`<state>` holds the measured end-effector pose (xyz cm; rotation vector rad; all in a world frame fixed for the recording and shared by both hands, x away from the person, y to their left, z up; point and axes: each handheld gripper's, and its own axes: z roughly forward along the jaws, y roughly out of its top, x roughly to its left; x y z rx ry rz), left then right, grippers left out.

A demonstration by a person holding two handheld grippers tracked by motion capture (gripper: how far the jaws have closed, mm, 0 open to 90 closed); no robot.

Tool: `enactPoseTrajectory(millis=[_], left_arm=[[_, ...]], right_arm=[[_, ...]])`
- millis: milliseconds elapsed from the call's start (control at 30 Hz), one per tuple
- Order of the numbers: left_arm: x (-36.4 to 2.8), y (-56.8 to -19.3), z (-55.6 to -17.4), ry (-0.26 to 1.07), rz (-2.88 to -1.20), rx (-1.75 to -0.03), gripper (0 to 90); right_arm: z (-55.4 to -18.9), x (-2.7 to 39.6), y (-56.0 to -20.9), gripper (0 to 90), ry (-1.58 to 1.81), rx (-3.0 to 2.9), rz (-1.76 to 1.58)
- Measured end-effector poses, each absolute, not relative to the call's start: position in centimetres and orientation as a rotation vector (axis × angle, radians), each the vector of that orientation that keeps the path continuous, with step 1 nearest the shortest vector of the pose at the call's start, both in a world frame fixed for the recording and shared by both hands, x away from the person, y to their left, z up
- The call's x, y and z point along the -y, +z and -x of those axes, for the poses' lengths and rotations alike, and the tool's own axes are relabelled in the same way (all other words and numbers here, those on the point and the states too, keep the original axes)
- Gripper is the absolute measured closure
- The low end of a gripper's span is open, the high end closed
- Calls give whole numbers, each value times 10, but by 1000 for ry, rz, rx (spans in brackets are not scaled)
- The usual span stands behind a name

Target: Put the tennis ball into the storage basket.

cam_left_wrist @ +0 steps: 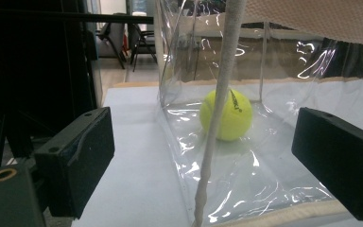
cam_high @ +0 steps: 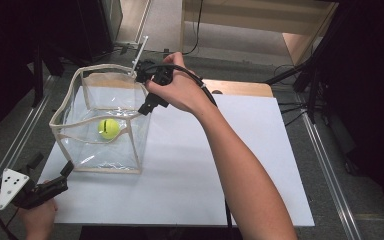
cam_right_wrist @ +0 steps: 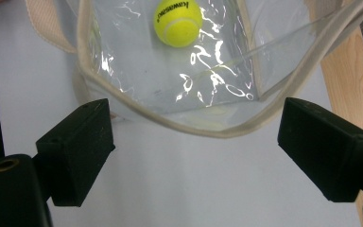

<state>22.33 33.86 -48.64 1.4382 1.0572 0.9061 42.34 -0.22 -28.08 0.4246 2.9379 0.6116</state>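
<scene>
A clear plastic bag (cam_high: 105,67) with beige trim stands open on the left of the white sheet. A yellow tennis ball (cam_high: 109,128) lies on its bottom. My right gripper (cam_high: 146,91) hovers over the bag's right rim, jaws apart and nothing between them. In the right gripper view it looks down on the bag's rim (cam_right_wrist: 208,131) and the ball (cam_right_wrist: 177,21), with the right gripper (cam_right_wrist: 194,156) open above bare sheet. My left gripper (cam_high: 50,165) rests open near the bag's front left corner. The left gripper (cam_left_wrist: 203,156) faces the bag's corner seam (cam_left_wrist: 217,113) and the ball (cam_left_wrist: 238,113).
A white sheet (cam_high: 220,165) covers a wooden table (cam_high: 245,88). Metal rails (cam_high: 325,160) run along both sides of the table. Dark stands and cables (cam_high: 300,75) sit at the back right, with a pale wooden unit (cam_high: 260,20) behind.
</scene>
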Motion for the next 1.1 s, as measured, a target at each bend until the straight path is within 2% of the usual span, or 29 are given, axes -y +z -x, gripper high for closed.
enactPoseTrajectory(millis=[1100], left_arm=[[-338, -486, -223, 909, -1445, -1062, 69]], right_arm=[[-389, 64, -342, 103, 606, -2917, -542]])
